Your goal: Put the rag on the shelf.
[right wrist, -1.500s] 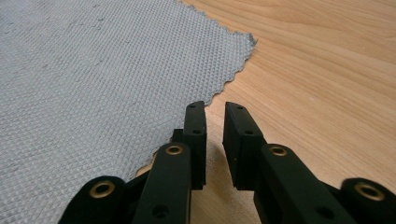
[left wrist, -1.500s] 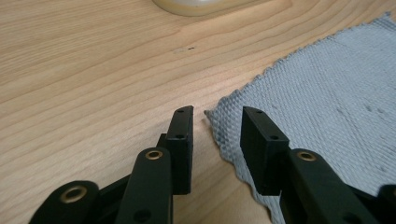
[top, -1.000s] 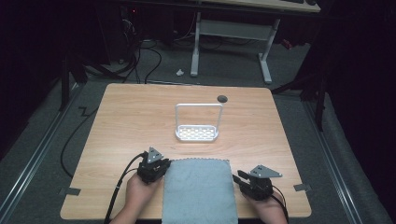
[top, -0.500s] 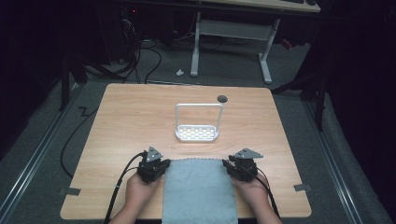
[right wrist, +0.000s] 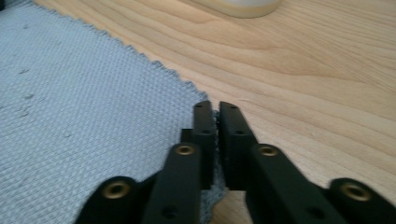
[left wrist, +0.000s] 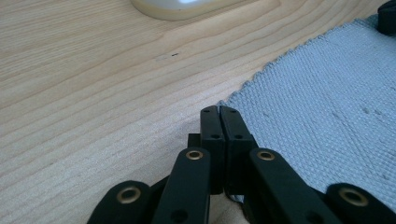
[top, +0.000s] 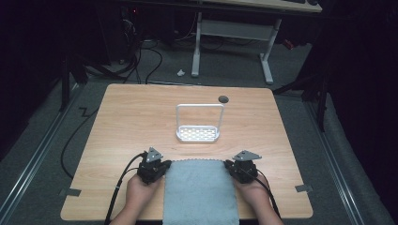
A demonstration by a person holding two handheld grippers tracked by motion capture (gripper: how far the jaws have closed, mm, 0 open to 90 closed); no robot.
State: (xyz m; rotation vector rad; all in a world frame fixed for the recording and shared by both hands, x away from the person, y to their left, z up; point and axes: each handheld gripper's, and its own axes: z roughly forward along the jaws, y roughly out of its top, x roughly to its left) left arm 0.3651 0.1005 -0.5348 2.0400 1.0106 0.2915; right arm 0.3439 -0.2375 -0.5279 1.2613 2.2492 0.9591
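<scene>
Since before, right gripper [top: 231, 165] slid in — both it and left gripper [top: 165, 165] now pinch towel [top: 199, 194] corners.

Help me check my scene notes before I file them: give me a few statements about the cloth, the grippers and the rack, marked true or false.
1. The left gripper is shut on the edge of the grey cloth. True.
2. The right gripper stands wide open above the cloth. False: its jaws have just closed on the cloth's edge.
3. The white rack stands on the cloth. False: it stands on the bare table, beyond the cloth and apart from it.
4. The grippers hold opposite far corners of the cloth. True.
5. The cloth is bunched in a heap. False: it lies flat.
</scene>
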